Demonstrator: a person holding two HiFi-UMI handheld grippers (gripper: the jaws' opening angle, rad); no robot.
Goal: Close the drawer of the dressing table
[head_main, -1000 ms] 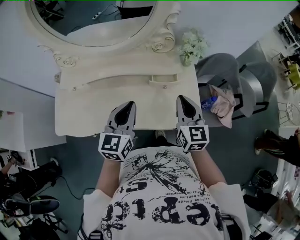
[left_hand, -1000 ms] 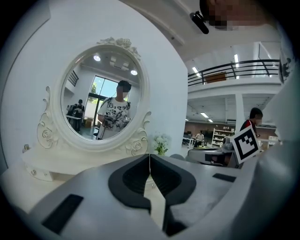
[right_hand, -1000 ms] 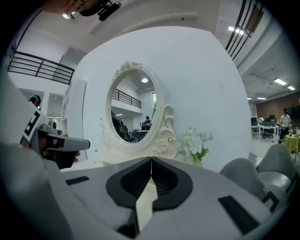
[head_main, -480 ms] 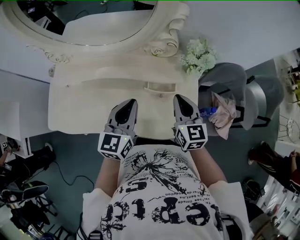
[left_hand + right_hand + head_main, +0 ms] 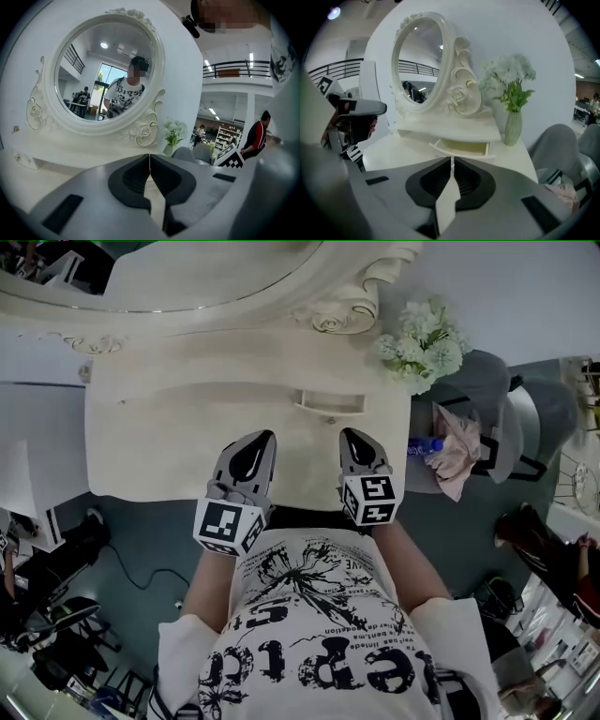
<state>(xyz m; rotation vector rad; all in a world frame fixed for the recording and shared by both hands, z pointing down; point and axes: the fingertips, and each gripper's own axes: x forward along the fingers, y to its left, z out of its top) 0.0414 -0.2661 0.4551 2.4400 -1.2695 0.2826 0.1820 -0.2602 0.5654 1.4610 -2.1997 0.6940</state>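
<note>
Head view: two hand-held grippers (image 5: 262,436) (image 5: 350,433), one open drawer (image 5: 330,402).

Person wears white short-sleeved T-shirt (image 5: 323,634), black graphic print and lettering across front. Left gripper (image 5: 263,438) and right gripper (image 5: 349,434): grey moulded shells, black inner pads. Each has white marker cube (image 5: 228,525), black square patterns.

Below us, a cream dressing table (image 5: 150,451) carries an oval mirror (image 5: 187,276) in a carved, scrolled frame along its far edge. At the mirror's foot we see a low shelf (image 5: 234,381) resting on the tabletop, its small drawer (image 5: 330,402) standing part-way out. Just right of the mirror, a pale vase of white-green flowers (image 5: 424,341) stands on the tabletop.
</note>
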